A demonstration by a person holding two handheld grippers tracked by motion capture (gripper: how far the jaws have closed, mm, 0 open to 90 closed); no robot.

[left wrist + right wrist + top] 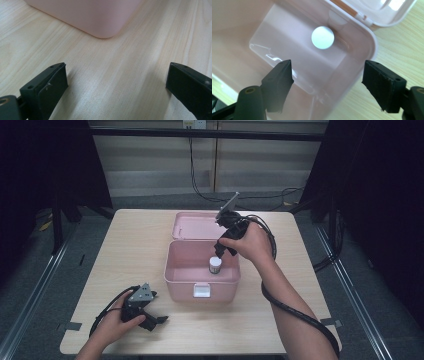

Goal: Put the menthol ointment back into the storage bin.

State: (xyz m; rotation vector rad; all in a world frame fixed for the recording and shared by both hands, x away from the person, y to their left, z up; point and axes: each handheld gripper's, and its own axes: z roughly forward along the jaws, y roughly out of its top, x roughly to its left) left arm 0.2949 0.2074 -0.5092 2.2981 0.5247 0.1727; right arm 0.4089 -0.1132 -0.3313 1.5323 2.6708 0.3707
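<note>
A pink box [176,270] stands open in the middle of the table, its lid [192,225] lying back behind it. Inside it a small white-capped bottle [215,265] stands upright; the right gripper view looks down on its round white cap [322,37]. My right gripper [222,251] hangs above the box's right side, over the bottle and apart from it, jaws open [328,82] with nothing between them. My left gripper [157,321] rests low on the table at the front left, open [116,82], facing a rounded corner of the pink box [100,17].
The light wooden table [130,250] has bare room left and right of the box. A white latch [202,291] sits on the box's front wall. Black cables trail from both grippers. Dark curtains and metal rails flank the table.
</note>
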